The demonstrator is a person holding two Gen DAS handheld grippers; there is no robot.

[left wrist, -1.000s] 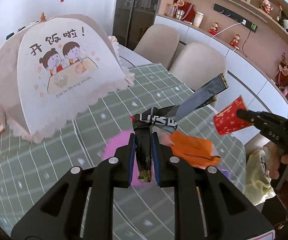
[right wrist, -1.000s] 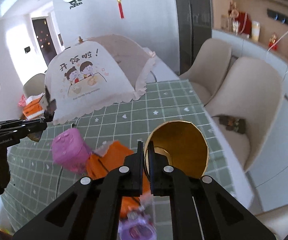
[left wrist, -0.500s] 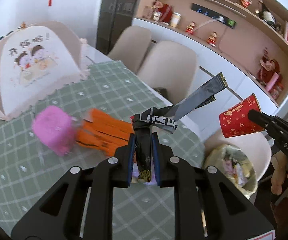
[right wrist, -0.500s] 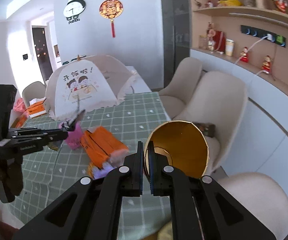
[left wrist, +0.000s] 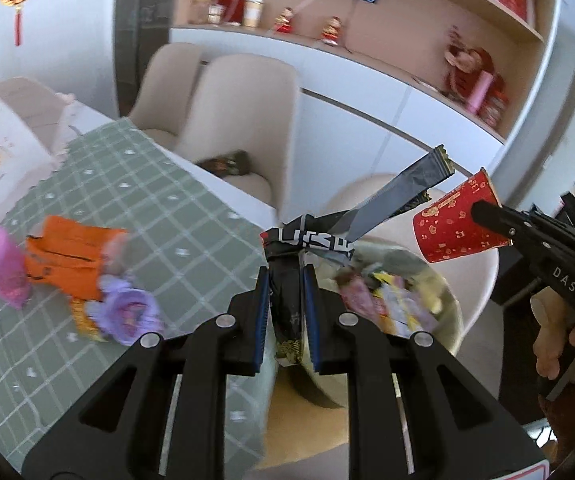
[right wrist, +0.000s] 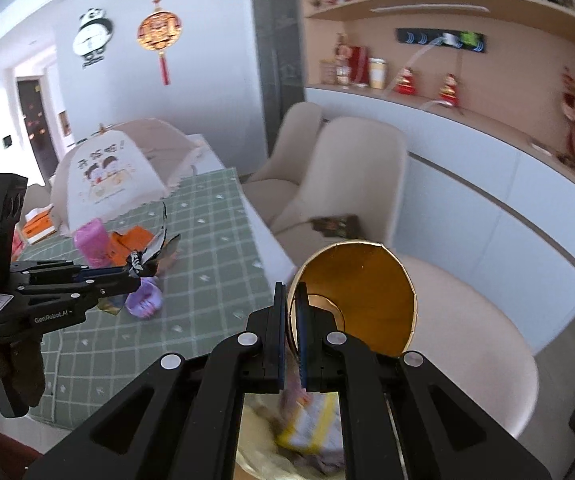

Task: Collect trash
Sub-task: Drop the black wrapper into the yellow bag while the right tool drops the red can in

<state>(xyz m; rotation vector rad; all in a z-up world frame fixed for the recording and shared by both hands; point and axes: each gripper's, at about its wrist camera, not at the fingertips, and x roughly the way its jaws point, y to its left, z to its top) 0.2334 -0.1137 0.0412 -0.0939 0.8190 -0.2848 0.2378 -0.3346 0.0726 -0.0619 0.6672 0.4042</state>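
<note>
Pink comes first at your far left: one pink roll (left wrist: 1,268) on the green checked tablecloth (left wrist: 159,200), then one orange carton (left wrist: 67,256) and one crumpled purple wrapper (left wrist: 129,312), all blurred. Your left gripper (left wrist: 285,300) is clamped on one twisted black and silver foil wrapper (left wrist: 367,216), held above the trash-filled cream bin (left wrist: 447,308), whose near rim hides behind the fingers. Two beige chairs (left wrist: 243,120) stand beside the table. Your right gripper (right wrist: 292,332) pinches the wall of one red paper cup with gold lining (right wrist: 361,296), over the same bin; its contents are hard to make out.
</note>
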